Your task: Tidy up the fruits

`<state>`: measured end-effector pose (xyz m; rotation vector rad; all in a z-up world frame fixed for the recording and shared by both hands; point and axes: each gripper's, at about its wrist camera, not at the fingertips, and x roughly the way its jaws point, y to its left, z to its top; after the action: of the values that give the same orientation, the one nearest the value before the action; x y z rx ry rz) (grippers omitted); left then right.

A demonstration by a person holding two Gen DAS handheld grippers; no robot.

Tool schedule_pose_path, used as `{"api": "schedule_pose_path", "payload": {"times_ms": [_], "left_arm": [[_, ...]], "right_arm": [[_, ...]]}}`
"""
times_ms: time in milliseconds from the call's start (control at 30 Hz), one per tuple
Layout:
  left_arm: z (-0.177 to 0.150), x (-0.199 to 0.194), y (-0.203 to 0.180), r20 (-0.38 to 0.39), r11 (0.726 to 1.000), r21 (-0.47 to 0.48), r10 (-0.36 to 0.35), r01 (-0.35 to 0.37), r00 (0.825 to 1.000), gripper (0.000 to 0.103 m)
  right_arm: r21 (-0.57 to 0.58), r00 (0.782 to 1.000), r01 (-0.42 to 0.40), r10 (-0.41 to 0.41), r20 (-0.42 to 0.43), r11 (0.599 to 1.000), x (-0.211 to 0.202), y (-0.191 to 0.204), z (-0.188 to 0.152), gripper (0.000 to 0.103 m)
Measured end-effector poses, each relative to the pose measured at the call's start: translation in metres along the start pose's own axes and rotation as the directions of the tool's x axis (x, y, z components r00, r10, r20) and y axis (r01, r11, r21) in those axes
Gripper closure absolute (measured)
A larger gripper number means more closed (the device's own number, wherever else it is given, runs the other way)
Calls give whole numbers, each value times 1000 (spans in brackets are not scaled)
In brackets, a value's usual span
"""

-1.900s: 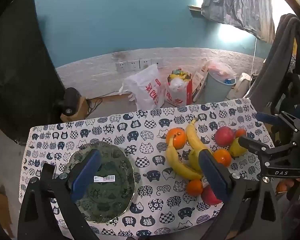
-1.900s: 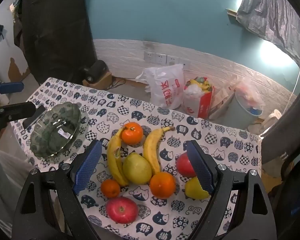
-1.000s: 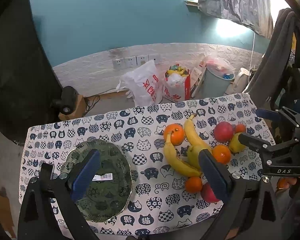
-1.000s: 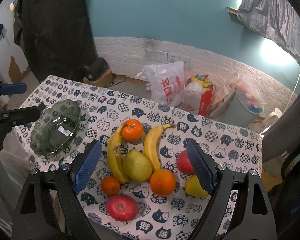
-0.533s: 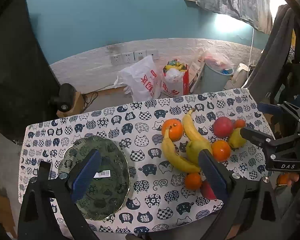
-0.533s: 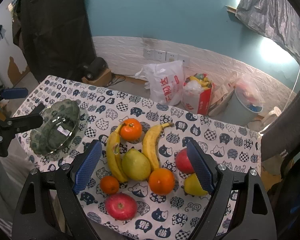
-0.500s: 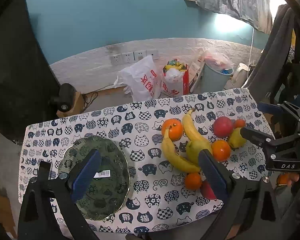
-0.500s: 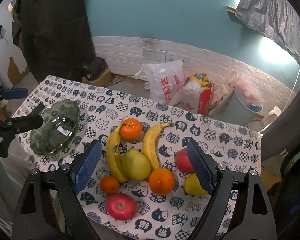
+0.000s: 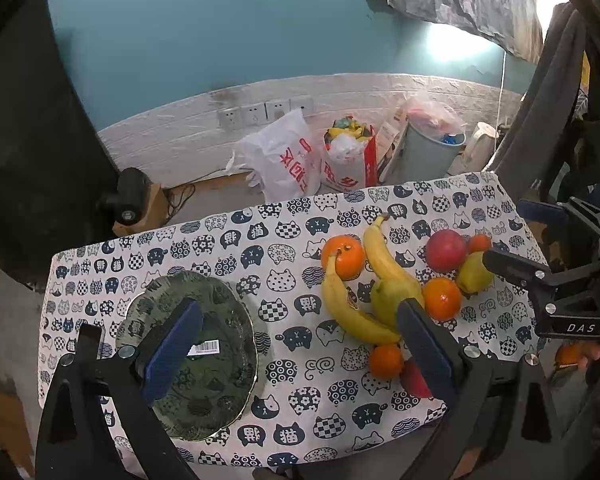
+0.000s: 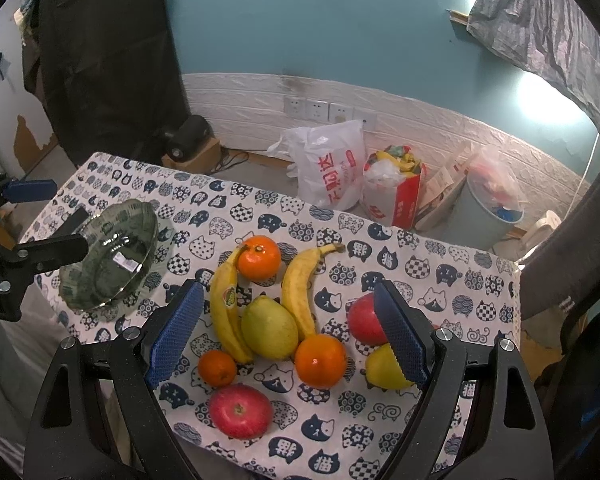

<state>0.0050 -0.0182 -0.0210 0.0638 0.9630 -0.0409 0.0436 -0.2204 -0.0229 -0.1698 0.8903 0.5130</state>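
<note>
Both grippers spread and empty — your right gripper [image 10: 288,330] hangs over the fruit pile [image 10: 269,332], your left gripper [image 9: 296,344] nearer the bowl [image 9: 220,392] at the table's left end.

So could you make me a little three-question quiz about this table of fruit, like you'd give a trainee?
1. True or false: the green glass plate already has fruit on it.
2. How many bananas lie on the cat-print tablecloth?
3. Multiple choice: which fruit lies between the two bananas in the right wrist view? A) the red apple near the table edge B) the green pear C) the yellow pear

Key
1. False. The plate holds only a barcode sticker.
2. Two: one on the left and one on the right of the green pear.
3. B.
</note>
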Motion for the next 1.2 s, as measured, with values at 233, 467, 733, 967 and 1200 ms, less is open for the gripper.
{"api": "schedule_pose_path", "payload": {"times_ms": [233,467,733,967,1200], "left_arm": [[0,0,0,0,1000,-2,1,-1,1000,4],[0,0,-1,1,1000,0,2,-2,1000,4],[1,0,-2,0,1000,0,2,-2,1000,4],[-1,0,-4,0,1000,2,2,-2,1000,4],[-2,2,-7,-3,1000,6,1,-1,1000,4]], "right_arm": [[0,1000,-1,1,1,1000,0,-1,-1,18],[1,1000,-1,1,0,1000,0,-1,0,18],[0,1000,-1,1,-1,1000,0,-1,0,18],[3,1000,3,-3,-2,1000,-1,-1,-1,18],[13,1000,14,-14,-11,1000,-1,-11,-3,18]]}}
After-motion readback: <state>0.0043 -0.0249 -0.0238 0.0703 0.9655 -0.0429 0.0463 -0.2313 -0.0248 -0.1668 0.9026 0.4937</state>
